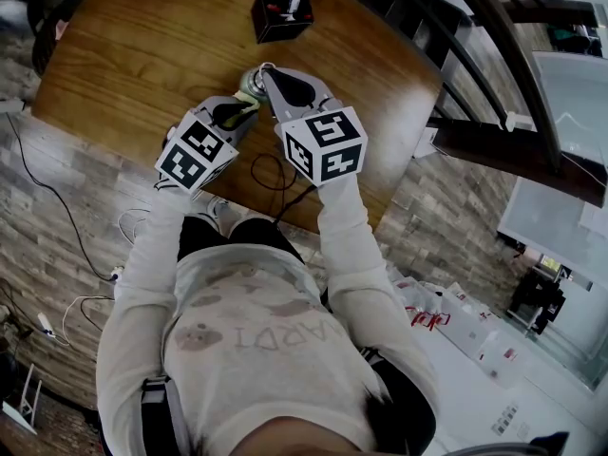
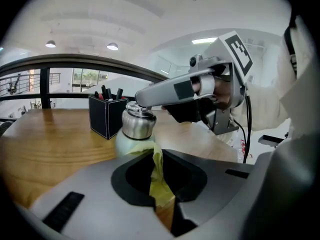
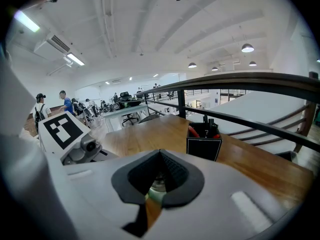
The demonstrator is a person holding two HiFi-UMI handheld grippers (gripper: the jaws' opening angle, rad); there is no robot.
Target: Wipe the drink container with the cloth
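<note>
A pale green drink container [image 2: 131, 140] with a steel cap [image 2: 138, 122] stands on the round wooden table [image 1: 142, 46]. In the head view the container [image 1: 253, 85] is mostly hidden between both grippers. My left gripper [image 2: 156, 174] is shut on a yellow cloth [image 2: 159, 180], which touches the container's side. From the right, my right gripper [image 2: 172, 90] reaches over the cap. In the right gripper view its jaws [image 3: 159, 184] are closed around the container's top [image 3: 158, 189]. The head view shows the left gripper [image 1: 239, 110] just left of the right gripper [image 1: 271, 79].
A black pen holder [image 1: 282, 12] with pens stands on the table beyond the container, also seen as a pen holder [image 3: 204, 143] in the right gripper view. A dark railing [image 1: 494, 36] runs past the table's right. Cables [image 1: 271, 174] lie near the table's front edge.
</note>
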